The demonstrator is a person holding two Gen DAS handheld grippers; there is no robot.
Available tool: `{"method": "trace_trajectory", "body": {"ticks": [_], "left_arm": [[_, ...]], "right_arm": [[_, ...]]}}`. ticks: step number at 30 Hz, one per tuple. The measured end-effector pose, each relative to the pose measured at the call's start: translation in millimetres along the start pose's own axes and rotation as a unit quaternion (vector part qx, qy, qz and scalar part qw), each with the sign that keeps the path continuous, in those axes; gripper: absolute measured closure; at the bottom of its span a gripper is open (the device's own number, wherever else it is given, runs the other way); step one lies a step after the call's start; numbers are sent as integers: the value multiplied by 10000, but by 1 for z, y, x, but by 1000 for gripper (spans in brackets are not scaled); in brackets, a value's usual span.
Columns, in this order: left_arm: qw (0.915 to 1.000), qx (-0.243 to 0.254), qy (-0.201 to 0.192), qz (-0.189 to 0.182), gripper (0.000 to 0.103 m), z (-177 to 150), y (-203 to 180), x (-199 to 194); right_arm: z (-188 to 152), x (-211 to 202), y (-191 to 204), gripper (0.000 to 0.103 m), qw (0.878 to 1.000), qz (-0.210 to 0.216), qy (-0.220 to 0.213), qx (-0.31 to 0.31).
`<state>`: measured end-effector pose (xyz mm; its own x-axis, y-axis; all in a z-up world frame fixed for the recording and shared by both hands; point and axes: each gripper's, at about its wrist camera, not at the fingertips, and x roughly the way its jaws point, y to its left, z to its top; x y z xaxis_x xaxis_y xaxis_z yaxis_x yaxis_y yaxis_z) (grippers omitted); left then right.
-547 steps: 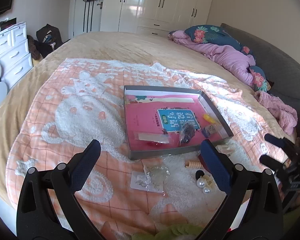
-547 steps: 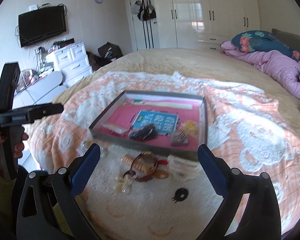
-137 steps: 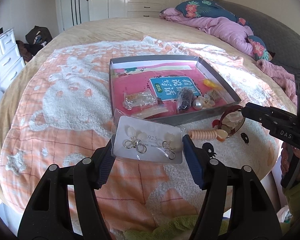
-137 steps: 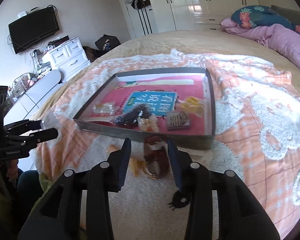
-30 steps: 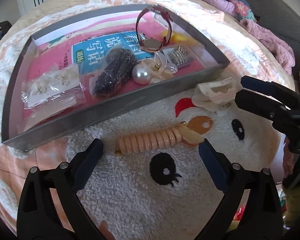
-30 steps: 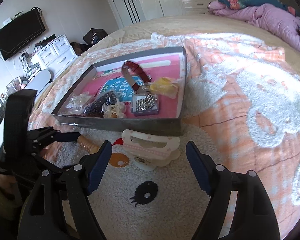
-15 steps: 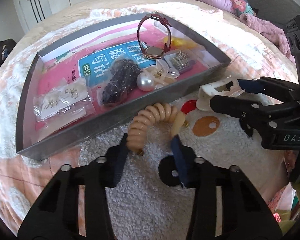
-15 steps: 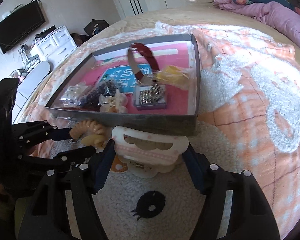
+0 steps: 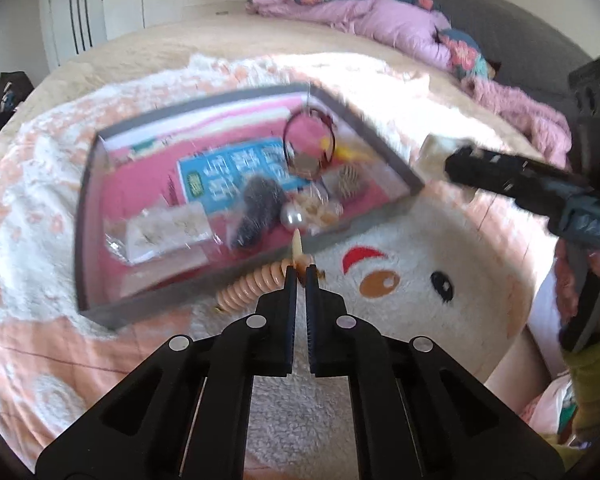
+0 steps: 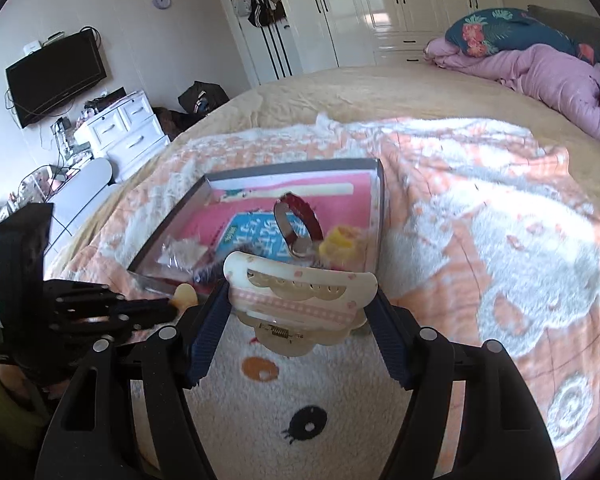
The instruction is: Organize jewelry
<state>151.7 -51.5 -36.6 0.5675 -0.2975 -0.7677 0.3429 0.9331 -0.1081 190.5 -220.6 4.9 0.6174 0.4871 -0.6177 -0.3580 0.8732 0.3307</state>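
Now left tool (image 9: 301, 276) pinches coiled hair tie (image 9: 252, 288), right tool (image 10: 300, 312) clamps hair claw (image 10: 300, 300).

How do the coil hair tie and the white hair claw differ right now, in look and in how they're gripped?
The coil hair tie is peach and springy; the white hair claw is rigid and cream.

The left gripper pinches the tie at one end, coil dangling; the right gripper spans the claw's full width.

Both are held near the tray.
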Motion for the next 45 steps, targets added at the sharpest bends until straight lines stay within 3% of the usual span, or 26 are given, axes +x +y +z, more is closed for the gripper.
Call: {"method": "trace_trajectory", "body": {"ticks": [11, 15, 20, 22, 24, 26, 28, 30, 34, 38, 45], "left_arm": [[9976, -492, -417, 261, 103, 27, 49, -8], [9964, -561, -373, 520, 103, 31, 65, 3], [9954, -691, -309, 588, 103, 28, 80, 9], [9951, -718, -309, 610, 103, 27, 82, 10], [9949, -746, -330, 597, 103, 27, 83, 8], [9947, -747, -358, 605, 103, 28, 84, 6], [9948, -754, -391, 568, 97, 28, 83, 1], [9949, -733, -404, 562, 80, 28, 81, -2], [9952, -680, -438, 543, 68, 27, 73, -11], [9955, -630, -477, 522, 48, 25, 63, -20], [9951, -567, -614, 531, 22, 15, 45, -44]], "right_arm": [[19, 43, 10, 37, 9999, 40, 132, -101], [23, 55, 10, 36, 9997, 15, 228, -71], [23, 64, 12, 36, 9993, -66, 343, -92], [22, 67, 12, 34, 9993, -83, 369, -67], [22, 67, 12, 24, 9994, -112, 329, -53], [22, 65, 13, 23, 9994, -144, 291, -86], [23, 61, 15, 22, 9995, -148, 251, -103], [22, 55, 16, 19, 9996, -152, 199, -112], [21, 41, 19, 14, 9998, -157, 72, -133], [20, 25, 23, 7, 9997, -166, -52, -174], [14, -6, 28, 5, 9993, -137, -255, -223]]}}
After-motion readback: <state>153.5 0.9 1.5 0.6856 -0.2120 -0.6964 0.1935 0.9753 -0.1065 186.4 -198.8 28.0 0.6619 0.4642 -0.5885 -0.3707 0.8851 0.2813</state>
